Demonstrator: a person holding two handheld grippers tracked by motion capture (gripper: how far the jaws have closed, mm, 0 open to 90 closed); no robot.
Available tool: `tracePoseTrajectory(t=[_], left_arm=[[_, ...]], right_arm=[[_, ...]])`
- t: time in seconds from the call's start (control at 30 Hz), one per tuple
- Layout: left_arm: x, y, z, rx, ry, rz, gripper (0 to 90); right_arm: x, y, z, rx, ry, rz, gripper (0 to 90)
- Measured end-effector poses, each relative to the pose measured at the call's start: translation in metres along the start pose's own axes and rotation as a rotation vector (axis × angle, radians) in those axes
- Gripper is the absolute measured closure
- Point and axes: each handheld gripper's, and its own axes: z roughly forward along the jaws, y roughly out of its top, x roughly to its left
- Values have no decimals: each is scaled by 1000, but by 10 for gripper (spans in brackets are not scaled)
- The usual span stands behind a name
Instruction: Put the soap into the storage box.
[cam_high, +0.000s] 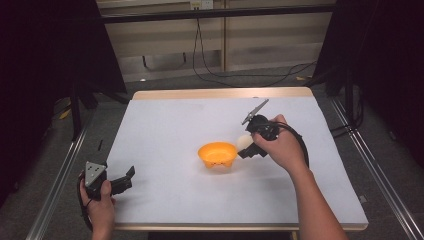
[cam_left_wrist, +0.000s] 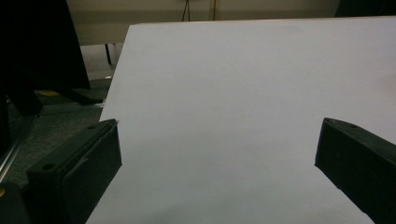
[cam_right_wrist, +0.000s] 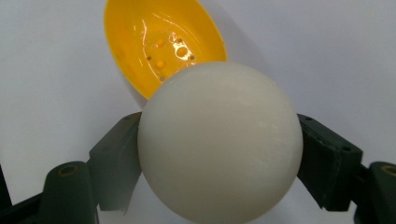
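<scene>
An orange-yellow bowl (cam_high: 217, 155) stands near the middle of the white table (cam_high: 165, 125). My right gripper (cam_high: 245, 146) is shut on a white ball (cam_high: 244, 142), held just right of the bowl's rim. In the right gripper view the white ball (cam_right_wrist: 219, 142) sits between both black jaws, with the empty yellow bowl (cam_right_wrist: 159, 42) just beyond it. My left gripper (cam_high: 131, 174) rests at the table's front left corner. In the left gripper view, my left gripper (cam_left_wrist: 217, 154) has its jaws wide apart over bare table, with nothing between them.
Cables (cam_high: 235, 75) lie on the floor behind the table's far edge. Metal rails (cam_high: 60, 175) run along both sides of the table, and dark curtains (cam_high: 45, 60) hang left and right.
</scene>
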Motion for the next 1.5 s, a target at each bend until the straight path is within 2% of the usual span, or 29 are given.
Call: tracePoseTrajectory(t=[0.93, 1.5], left_arm=[[1, 0, 0, 0, -6, -3, 2], [1, 0, 0, 0, -6, -4, 2]], right_arm=[[14, 30, 23, 11, 37, -48, 231], [25, 45, 40, 48, 48, -78, 231]])
